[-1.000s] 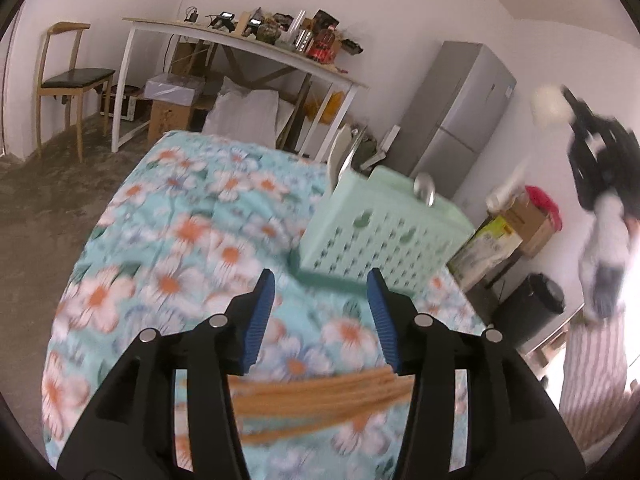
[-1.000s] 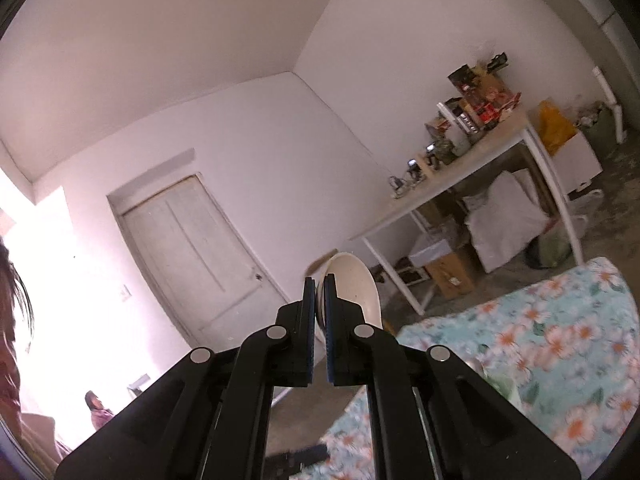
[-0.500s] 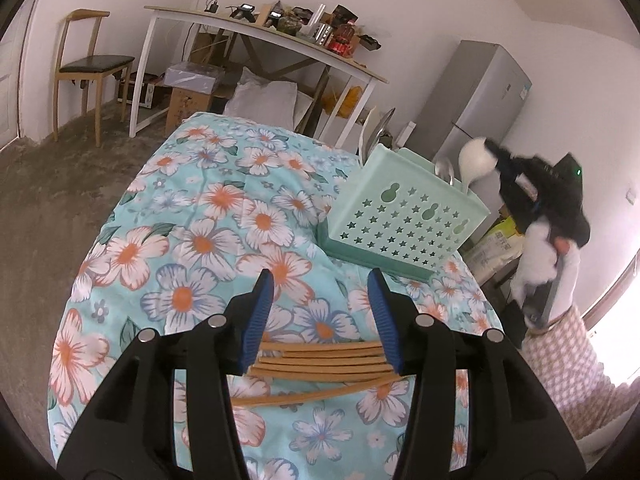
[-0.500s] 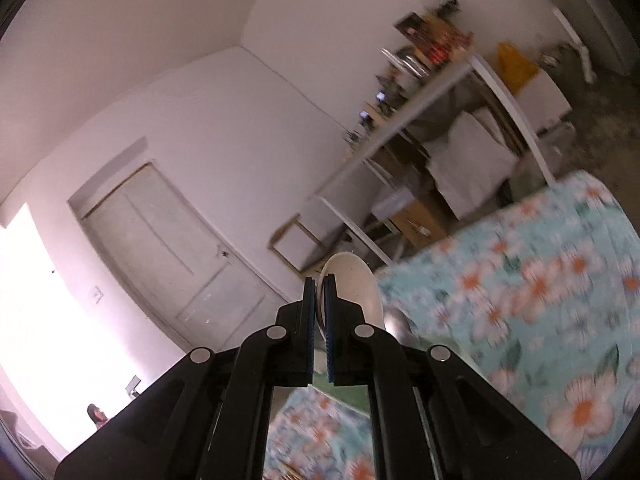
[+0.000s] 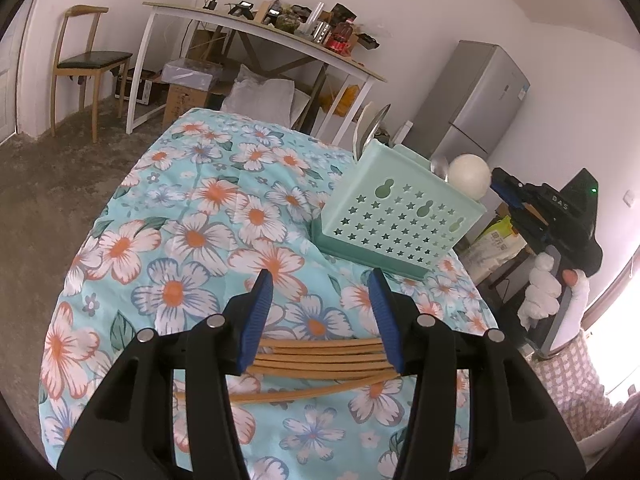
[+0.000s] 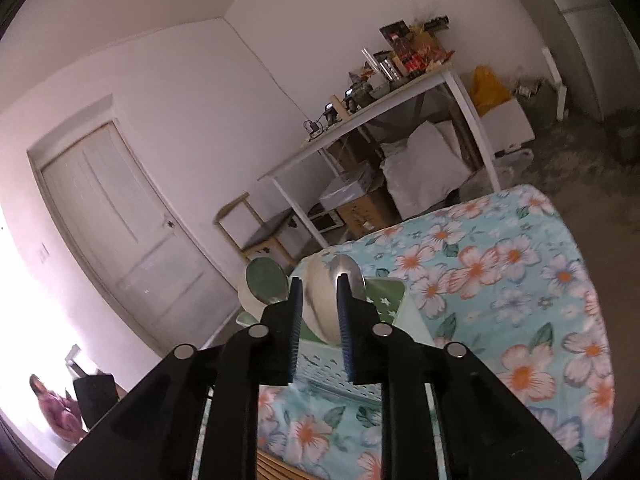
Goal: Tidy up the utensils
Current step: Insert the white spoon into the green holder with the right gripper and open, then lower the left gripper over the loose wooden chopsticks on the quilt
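Observation:
My left gripper (image 5: 320, 280) hovers open over a bundle of wooden chopsticks (image 5: 320, 358) lying crosswise on the floral tablecloth (image 5: 192, 240); the pads do not press on them. Beyond stands a mint-green perforated utensil basket (image 5: 400, 220) with metal spoons (image 5: 372, 128) upright at its far corner. A white spoon (image 5: 468, 176) stands in its right corner. My right gripper (image 5: 506, 188), held by a gloved hand (image 5: 540, 292), is just beside that spoon. In the right wrist view the right gripper (image 6: 319, 280) is opening, with the white spoon (image 6: 320, 312) loose between its jaws over the basket (image 6: 384, 292).
A white desk (image 5: 256, 28) crowded with bottles and gadgets stands behind the table, with boxes and bags under it. A wooden chair (image 5: 88, 60) is at far left, a grey fridge (image 5: 476, 104) at right. A door (image 6: 120, 240) and a seated person (image 6: 52, 404) show in the right wrist view.
The right gripper came down with the white spoon to the basket, and its jaws parted from shut. The left gripper stayed open over the chopsticks.

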Motion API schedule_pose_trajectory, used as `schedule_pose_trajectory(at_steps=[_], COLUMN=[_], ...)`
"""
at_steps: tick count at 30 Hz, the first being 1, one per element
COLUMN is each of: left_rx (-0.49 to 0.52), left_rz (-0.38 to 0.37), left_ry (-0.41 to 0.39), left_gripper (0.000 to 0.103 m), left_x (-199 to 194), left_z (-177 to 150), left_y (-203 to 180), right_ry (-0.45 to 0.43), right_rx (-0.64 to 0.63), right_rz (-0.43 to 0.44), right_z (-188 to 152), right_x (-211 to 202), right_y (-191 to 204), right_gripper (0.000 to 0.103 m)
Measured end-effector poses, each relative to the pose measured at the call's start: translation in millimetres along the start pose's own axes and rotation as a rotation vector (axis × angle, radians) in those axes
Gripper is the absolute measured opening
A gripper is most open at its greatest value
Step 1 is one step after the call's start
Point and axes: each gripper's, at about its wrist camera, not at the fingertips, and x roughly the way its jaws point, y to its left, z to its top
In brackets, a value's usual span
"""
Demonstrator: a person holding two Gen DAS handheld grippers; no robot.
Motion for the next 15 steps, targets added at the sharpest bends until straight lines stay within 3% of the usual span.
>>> schedule_pose_trajectory(at_steps=[6, 9, 15], left_rx=[0.002, 0.001, 0.008], left_rz=[0.0, -0.001, -0.004], left_ry=[-0.004, -0.004, -0.005], left_gripper=[0.048, 0.048, 0.049], left_x=[-1, -1, -8], left_z=[-2, -1, -5], left_y=[-2, -2, -4], right_ry=[-0.02, -0.011, 0.1], right_rx=[-0.027, -0.051, -0.083], right_rz=[-0.018, -0.02, -0.034], right_z=[-9, -17, -55], right_x=[-29, -40, -53], right_y=[14, 24, 43], right_gripper=[0.025, 0.032, 0.056])
